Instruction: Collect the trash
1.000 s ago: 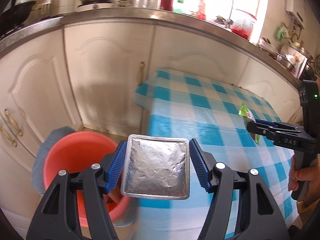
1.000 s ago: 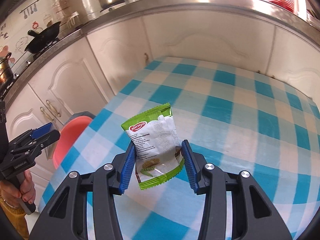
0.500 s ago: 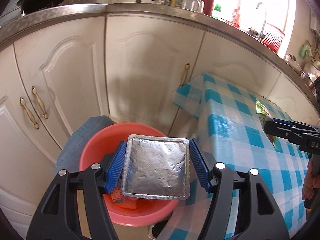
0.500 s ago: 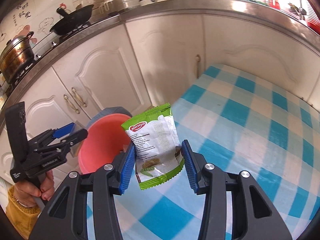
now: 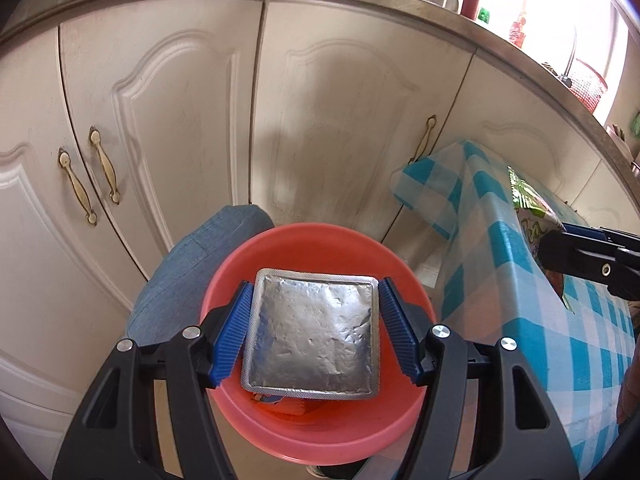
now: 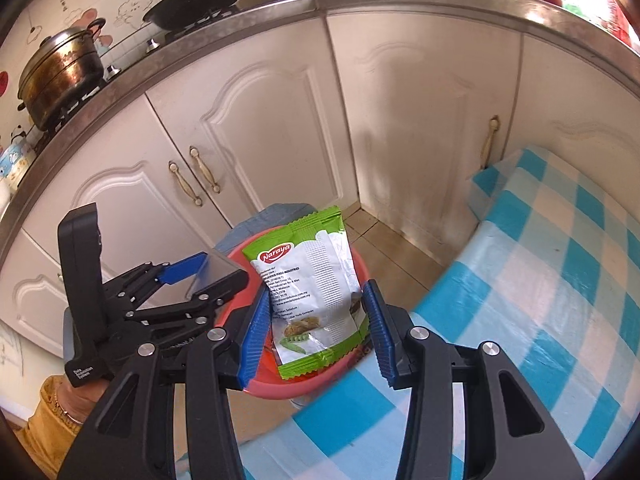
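My left gripper (image 5: 314, 334) is shut on a flat silver foil pack (image 5: 312, 334) and holds it right above the open salmon-red bucket (image 5: 320, 436). Some orange trash lies in the bucket's bottom. My right gripper (image 6: 316, 330) is shut on a green and white snack packet (image 6: 310, 288), held over the table's corner beside the bucket (image 6: 304, 386). The left gripper (image 6: 188, 284) with the foil pack shows at the left of the right wrist view. The right gripper (image 5: 592, 256) with the packet (image 5: 532, 208) shows at the right of the left wrist view.
A table with a blue and white checked cloth (image 6: 540, 300) stands right of the bucket. White cabinet doors (image 5: 168, 120) stand behind it under a steel counter (image 6: 360, 4) with pots and a wok. A blue-grey round object (image 5: 192, 268) sits behind the bucket on the floor.
Both grippers have swung left from over the table toward the bucket. The foil pack now hangs over the bucket's middle. The snack packet has come to the table's corner near the bucket.
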Available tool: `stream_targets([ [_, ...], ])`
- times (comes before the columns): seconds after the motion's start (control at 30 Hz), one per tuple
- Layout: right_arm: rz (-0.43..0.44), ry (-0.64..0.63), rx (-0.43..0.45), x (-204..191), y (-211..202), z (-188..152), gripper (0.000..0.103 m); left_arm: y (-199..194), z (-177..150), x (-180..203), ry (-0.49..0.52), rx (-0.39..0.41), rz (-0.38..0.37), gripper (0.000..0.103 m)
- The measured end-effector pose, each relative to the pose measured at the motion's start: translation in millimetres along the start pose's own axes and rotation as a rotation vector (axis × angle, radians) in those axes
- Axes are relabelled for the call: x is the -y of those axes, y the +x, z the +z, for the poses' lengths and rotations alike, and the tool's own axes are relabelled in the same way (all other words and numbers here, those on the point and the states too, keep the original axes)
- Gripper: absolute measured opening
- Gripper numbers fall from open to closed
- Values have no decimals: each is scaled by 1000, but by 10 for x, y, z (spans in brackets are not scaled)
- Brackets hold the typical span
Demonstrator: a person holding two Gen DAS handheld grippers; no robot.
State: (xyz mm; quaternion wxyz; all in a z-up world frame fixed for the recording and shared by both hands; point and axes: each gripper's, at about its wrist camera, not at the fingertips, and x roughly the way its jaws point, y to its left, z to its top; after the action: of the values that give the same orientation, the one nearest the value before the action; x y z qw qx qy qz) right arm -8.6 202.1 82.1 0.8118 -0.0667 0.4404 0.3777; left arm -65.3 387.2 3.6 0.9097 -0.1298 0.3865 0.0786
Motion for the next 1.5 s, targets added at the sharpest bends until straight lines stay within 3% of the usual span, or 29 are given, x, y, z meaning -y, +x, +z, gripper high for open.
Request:
stream_targets([
  [0.63,-4,-28,-114,-159,611,12,49,371,-126,-93,-9,-69,35,64],
  [0.77,-12,-30,-125,-153,691,-7,63,466,-141,-97,-4,-94,48,67],
  [0.83,-34,-36,-120,-152,695,-18,73,509,-159,-98,0,-105,73,85],
  [1.0,-76,-23,-89,-94,608,-39,88,560,-186,-89,9,-121,112,91],
  [1.5,-100,124,-45,304,277,-160,90,450,-108,133,69,-109,153,91],
])
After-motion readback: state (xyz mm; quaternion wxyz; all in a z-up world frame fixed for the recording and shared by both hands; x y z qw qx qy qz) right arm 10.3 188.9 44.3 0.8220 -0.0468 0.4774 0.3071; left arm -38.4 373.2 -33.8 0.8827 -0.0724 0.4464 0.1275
